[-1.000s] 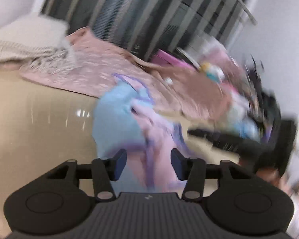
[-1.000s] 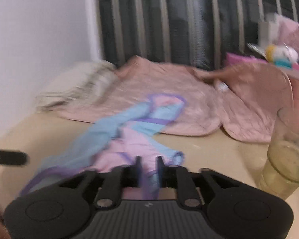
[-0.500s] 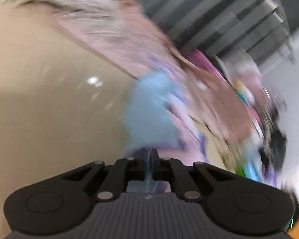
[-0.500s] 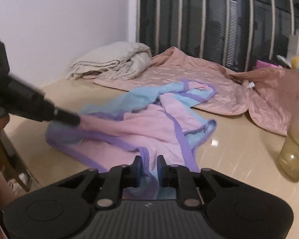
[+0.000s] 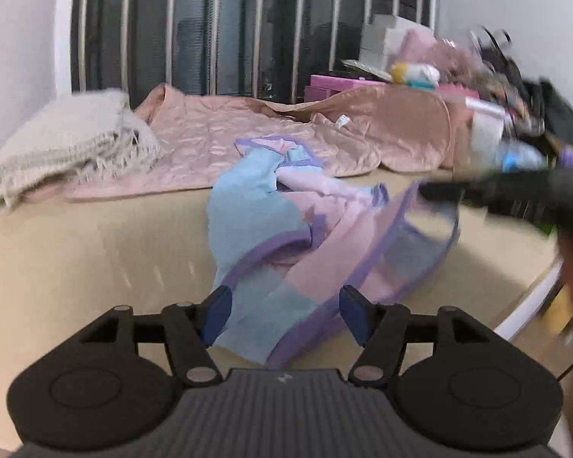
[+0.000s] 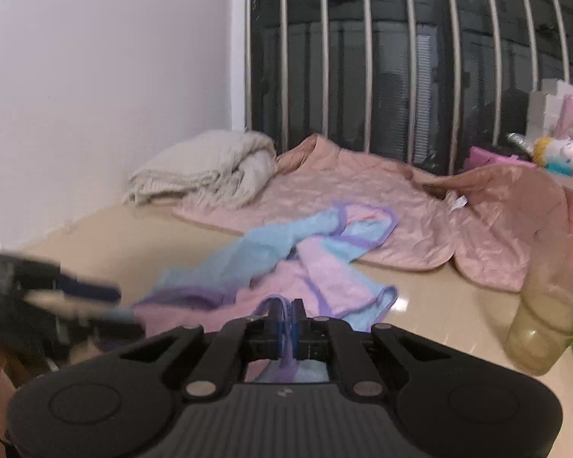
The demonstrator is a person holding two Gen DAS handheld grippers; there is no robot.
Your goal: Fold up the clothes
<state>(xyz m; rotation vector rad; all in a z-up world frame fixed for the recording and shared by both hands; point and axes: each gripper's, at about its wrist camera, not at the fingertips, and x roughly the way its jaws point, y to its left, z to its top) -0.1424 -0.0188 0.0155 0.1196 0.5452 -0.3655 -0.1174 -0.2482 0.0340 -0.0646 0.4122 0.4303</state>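
Pastel terry, pink and blue with purple binding: the garment [image 5: 286, 236] lay crumpled mid-surface [image 5: 76, 267], its far end overlapping the pink quilted jacket [image 5: 217, 141] at 12 o'clock. Cream knit throw [image 5: 57, 145] sat at 10 o'clock by the wall, a cloudy plastic cup [image 6: 546, 316] at 3 o'clock seen from the right wrist.

Right tongs [image 6: 285, 318] were pinched together on the purple-trimmed near edge; cloth showed between the blue pads. Left tongs [image 5: 282, 313] stood apart, jaws just reopened, hovering over the near blue-and-pink hem, cloth under the gap but pads not pressing.

Step in hand, as I read it: spreading the piece flat before any fold. One edge was secured, the opposite one not yet taken. The garment was still bunched, with twisted layers at centre.

Next move would call for the left tongs to drop onto the purple border at 6 o'clock, close on a single layer, then both pull apart to tension it flat. Risk: grabbing two layers and locking the twist in.
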